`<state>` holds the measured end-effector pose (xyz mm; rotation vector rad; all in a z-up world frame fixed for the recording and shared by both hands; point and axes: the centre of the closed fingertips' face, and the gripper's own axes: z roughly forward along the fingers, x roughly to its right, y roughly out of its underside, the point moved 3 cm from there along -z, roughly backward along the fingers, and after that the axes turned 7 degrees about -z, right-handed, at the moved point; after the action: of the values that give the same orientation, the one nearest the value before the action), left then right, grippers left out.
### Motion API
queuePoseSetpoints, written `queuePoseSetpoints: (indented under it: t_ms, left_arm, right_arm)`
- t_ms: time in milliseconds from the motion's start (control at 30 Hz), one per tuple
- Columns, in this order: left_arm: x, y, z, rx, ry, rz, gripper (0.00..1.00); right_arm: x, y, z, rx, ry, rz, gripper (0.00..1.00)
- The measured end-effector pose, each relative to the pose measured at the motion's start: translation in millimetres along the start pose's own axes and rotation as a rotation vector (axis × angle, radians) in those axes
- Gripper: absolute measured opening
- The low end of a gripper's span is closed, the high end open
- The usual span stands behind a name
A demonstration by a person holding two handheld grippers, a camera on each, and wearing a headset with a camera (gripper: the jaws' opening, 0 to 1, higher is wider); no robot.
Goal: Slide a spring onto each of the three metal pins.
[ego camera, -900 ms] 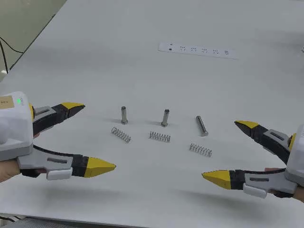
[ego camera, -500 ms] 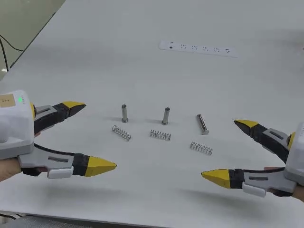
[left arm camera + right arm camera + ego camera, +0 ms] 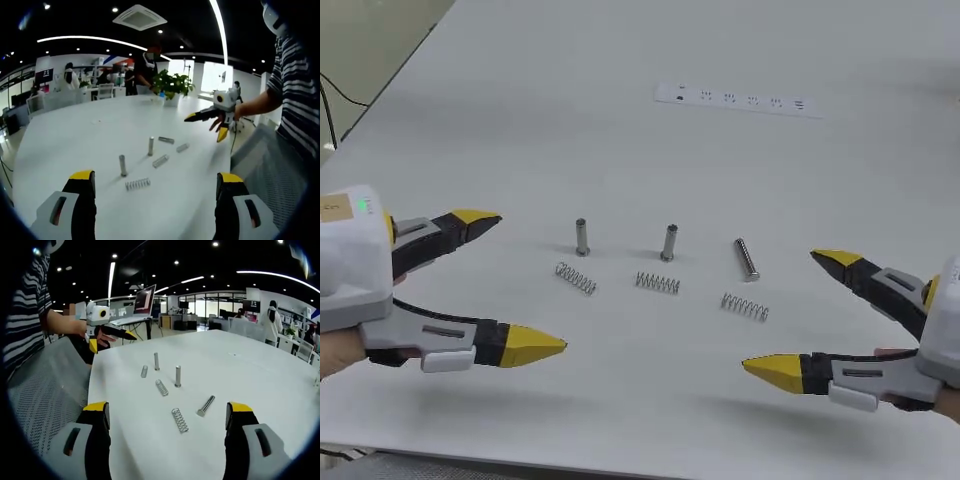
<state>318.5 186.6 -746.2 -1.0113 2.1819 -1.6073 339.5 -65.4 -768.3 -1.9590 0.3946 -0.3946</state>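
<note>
Three metal pins are on the white table: the left pin (image 3: 581, 237) and the middle pin (image 3: 669, 242) stand upright, the right pin (image 3: 745, 259) lies on its side. In front of each lies a spring: left spring (image 3: 575, 278), middle spring (image 3: 657, 283), right spring (image 3: 744, 306). My left gripper (image 3: 510, 285) hovers open at the left, well short of the left spring. At the right my right gripper (image 3: 790, 315) is open too, beside the right spring. Both hold nothing. The same pins (image 3: 122, 165) and springs (image 3: 178, 419) appear ahead of each gripper's jaws.
A white power strip (image 3: 737, 101) lies farther back on the table (image 3: 620, 120). The table's near edge runs just below both grippers. A cable hangs off the far left side. People, chairs and a plant stand in the office beyond the table.
Both grippers stay open and roughly in place. The head camera has shifted slightly, so the pins and springs sit a little differently in the picture.
</note>
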Motion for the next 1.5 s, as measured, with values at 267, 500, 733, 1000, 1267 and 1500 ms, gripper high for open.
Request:
queuePoseSetpoints:
  t_ms: [267,500,733,1000,1267,1500]
  left_arm:
    - [-2.3,1.8,-2.0,-0.003,-0.006,-0.006,0.98]
    - [-1.9,3.4,-1.0,-0.007,-0.004,-0.008,0.98]
    - [-1.3,2.6,-0.2,-0.005,-0.003,-0.007,0.98]
    - [-2.1,3.0,-1.6,-0.006,-0.003,-0.009,0.98]
    - [-1.6,3.2,-1.2,-0.007,-0.002,-0.008,0.98]
    - [-1.8,3.3,-1.8,-0.006,-0.003,-0.011,0.98]
  right_arm:
    - [-0.5,-0.2,0.5,-0.001,-0.005,-0.001,0.97]
    - [0.1,-1.3,0.0,-0.002,-0.005,-0.008,0.97]
    - [-0.8,-0.3,0.0,-0.006,-0.006,-0.007,0.96]
    - [-0.9,1.5,-0.9,-0.012,-0.007,-0.004,0.96]
    - [-0.9,1.4,-1.3,-0.017,-0.012,-0.003,0.95]
    - [-3.0,3.8,-0.9,-0.025,-0.018,-0.003,0.95]
